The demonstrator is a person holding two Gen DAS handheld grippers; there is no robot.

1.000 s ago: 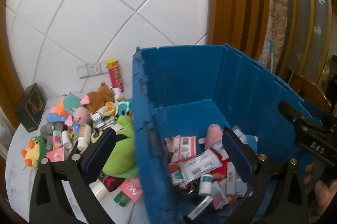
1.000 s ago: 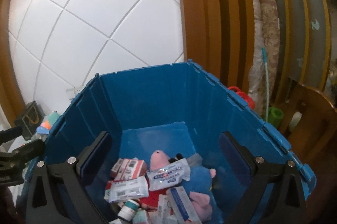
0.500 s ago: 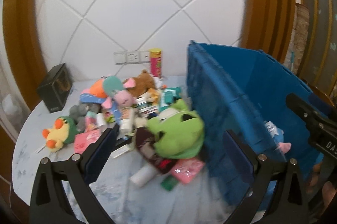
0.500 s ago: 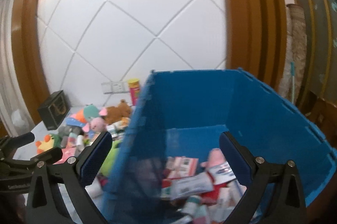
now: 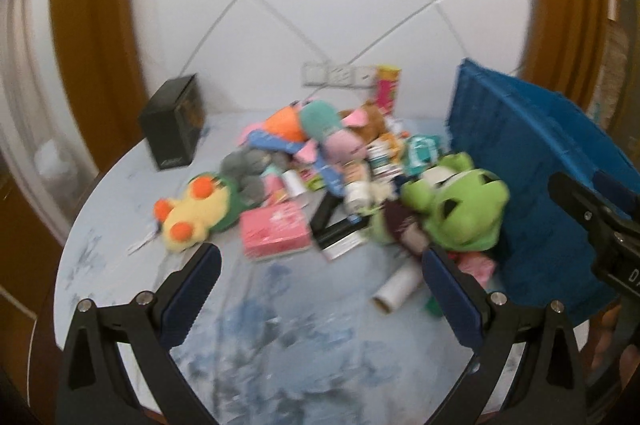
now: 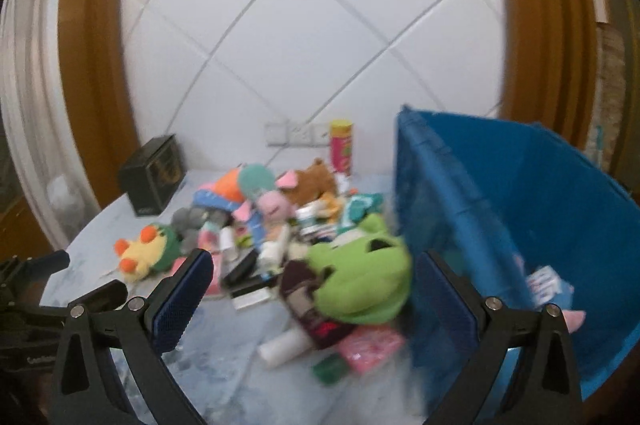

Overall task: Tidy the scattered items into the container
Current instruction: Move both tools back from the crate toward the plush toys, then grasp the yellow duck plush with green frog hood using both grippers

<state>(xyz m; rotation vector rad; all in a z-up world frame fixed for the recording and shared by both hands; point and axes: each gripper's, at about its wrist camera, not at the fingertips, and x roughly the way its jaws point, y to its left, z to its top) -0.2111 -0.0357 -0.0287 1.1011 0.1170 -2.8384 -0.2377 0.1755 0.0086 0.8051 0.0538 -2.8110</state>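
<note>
Both the left gripper (image 5: 320,279) and the right gripper (image 6: 312,287) are held wide and empty. The green plush toy (image 6: 360,277), beside the blue plastic crate (image 6: 520,209), is framed centre-frame between the right gripper's fingers, nearer than the left's.

Both cameras sit just behind their own gripper fingers and look forward and slightly down across the desk (image 5: 120,225) toward the tiled wall (image 5: 320,5). The left wrist view stands a little nearer the pile of toys (image 5: 320,161), with the blue bin (image 5: 540,153) only at its right edge and the right gripper's (image 5: 592,217) black frame intruding there. The right wrist view sits further right, looking partly into the bin (image 6: 540,205), with the left gripper's (image 6: 40,285) frame at its lower left. The two views share the toy pile (image 6: 280,209), the green plush (image 5: 464,205) (image 6: 360,277), the black box (image 5: 172,121) (image 6: 154,175), the wall sockets (image 5: 336,73) (image 6: 296,133) and the bin's near wall. Both are blurred.
</note>
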